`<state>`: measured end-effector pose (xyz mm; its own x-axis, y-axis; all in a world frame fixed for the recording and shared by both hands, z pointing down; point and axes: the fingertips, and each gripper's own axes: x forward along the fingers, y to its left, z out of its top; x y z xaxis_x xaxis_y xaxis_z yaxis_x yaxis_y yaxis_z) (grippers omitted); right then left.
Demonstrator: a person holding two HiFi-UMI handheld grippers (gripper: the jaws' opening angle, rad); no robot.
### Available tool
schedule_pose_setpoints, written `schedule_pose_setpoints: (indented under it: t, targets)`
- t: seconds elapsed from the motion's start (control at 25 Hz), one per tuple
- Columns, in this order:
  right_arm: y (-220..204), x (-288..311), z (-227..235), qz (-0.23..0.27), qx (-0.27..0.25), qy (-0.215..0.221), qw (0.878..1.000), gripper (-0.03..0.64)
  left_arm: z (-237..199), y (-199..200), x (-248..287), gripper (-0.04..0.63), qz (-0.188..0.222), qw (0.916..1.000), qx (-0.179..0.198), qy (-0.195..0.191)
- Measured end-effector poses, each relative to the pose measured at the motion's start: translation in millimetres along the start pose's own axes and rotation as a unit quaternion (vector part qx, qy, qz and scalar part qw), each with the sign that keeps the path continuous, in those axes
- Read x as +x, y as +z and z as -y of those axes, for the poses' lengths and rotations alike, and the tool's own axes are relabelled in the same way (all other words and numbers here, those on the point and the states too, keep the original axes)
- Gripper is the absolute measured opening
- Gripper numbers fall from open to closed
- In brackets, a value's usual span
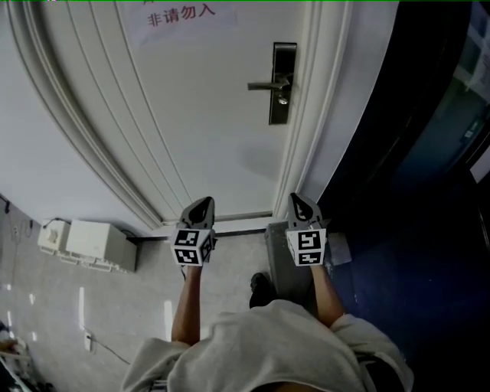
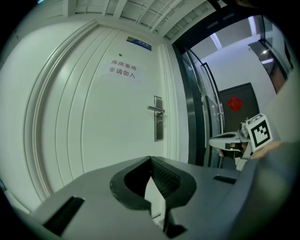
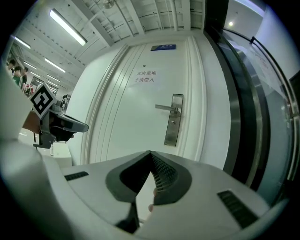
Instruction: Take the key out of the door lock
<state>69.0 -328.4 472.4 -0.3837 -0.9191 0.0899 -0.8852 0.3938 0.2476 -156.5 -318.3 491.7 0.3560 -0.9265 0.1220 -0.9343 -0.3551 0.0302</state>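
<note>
Straight ahead in the head view, I see one white door [image 1: 191, 115] with one lock plate [image 1: 283, 83] near its right edge and one lever handle [image 1: 268, 85] across the plate. A small bright thing just below the lever is, I take it, the one key [image 1: 284, 99], though it is too small to be sure. My left gripper [image 1: 203, 205] and right gripper [image 1: 298, 203] hang side by side low down, well apart from the lock. I judge the task is at its start: the approach, with nothing touched yet. One paper notice [image 1: 184, 15] sits high on the door, and one white box [image 1: 88, 243] stands on the floor at the left. Through the left gripper view, its jaws are brought together tip to tip with nothing between them, and the lock plate [image 2: 158, 124] lies far ahead, above the tips. Through the right gripper view, the jaws meet likewise and grip nothing. The lock plate [image 3: 174, 125] stands ahead, up and to the right of the tips, with a dot below the lever where the key should be. Next, I reckon, one gripper, likely the right since it is on the lock's side, must rise to the lock. It must then part its jaws and close them squarely on the key's head before drawing it straight out.
</note>
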Motion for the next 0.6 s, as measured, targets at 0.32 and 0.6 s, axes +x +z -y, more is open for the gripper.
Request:
schedule_pose_setpoints:
  t: [0.32, 0.6]
  targets:
    - [25.7, 113.2, 64.4, 0.022, -0.010, 0.012, 1.000, 0.023, -28.0, 46.0, 117.7, 0.017, 0.012, 0.9998, 0.011, 0.006]
    - [17.9, 185.4, 97.4, 0.019, -0.012, 0.025, 0.999, 0.023, -45.2, 58.6, 196.5, 0.017, 0.015, 0.9997, 0.013, 0.011]
